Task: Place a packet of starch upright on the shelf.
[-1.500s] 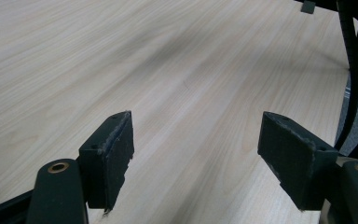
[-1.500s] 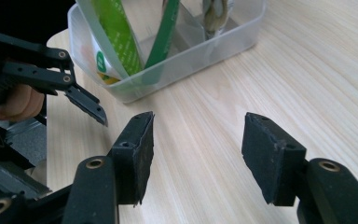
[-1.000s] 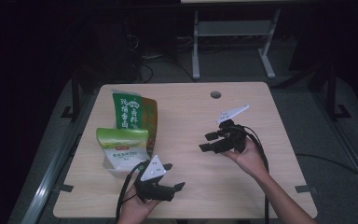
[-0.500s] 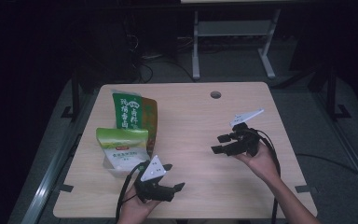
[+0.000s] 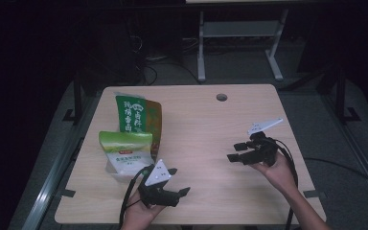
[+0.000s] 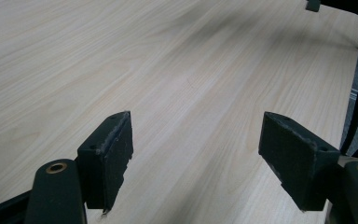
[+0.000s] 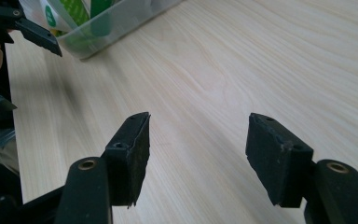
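Looking down from the high view, two green pouches (image 5: 133,139) lie at nine o'clock on the table (image 5: 206,124), clear of the left gripper (image 5: 175,182) and right gripper (image 5: 234,152), probably staged for pickup. The left gripper view shows jaws wide apart over bare wood, holding nothing. The right gripper view shows jaws likewise parted and empty, facing pouches at eleven o'clock.

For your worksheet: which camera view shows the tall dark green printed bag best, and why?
The high view: the tall dark green printed bag stands whole behind the light green and white pouch. The right gripper view catches a cropped, unclear green-and-clear package at its top edge; the left gripper view faces bare wood.
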The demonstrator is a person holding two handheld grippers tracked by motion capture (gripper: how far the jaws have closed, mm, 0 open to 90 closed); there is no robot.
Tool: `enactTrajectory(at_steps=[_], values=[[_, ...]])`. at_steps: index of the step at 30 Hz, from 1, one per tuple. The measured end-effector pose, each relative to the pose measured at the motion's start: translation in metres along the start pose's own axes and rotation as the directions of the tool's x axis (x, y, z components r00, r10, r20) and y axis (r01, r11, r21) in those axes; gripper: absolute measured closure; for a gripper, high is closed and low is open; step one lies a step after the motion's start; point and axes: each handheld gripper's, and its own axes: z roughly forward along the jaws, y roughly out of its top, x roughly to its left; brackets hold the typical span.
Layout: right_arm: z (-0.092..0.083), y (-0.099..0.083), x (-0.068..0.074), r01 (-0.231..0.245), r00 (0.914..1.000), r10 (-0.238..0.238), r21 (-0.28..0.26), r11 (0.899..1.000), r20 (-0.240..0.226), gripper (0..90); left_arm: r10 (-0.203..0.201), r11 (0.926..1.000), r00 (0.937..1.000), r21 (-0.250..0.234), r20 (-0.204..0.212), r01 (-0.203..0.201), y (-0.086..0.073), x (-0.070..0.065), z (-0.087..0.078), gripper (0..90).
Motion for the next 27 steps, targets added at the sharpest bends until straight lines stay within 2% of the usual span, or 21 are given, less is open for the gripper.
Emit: enactTrajectory(at_steps=[15,27], values=[[-0.01,-0.033,-0.009,-0.047,0.9987,0.047,0.001,0.999,0.02,38.6,0.01,0.9999,0.9999,0.008,-0.005,-0.01,0.0,0.0,0.001,25.4],[-0.013,-0.06,-0.009,-0.077,0.9968,0.077,0.003,0.997,0.023,38.3,0.009,0.9999,0.9999,0.007,-0.007,-0.009,-0.001,0.0,0.001,25.4]])
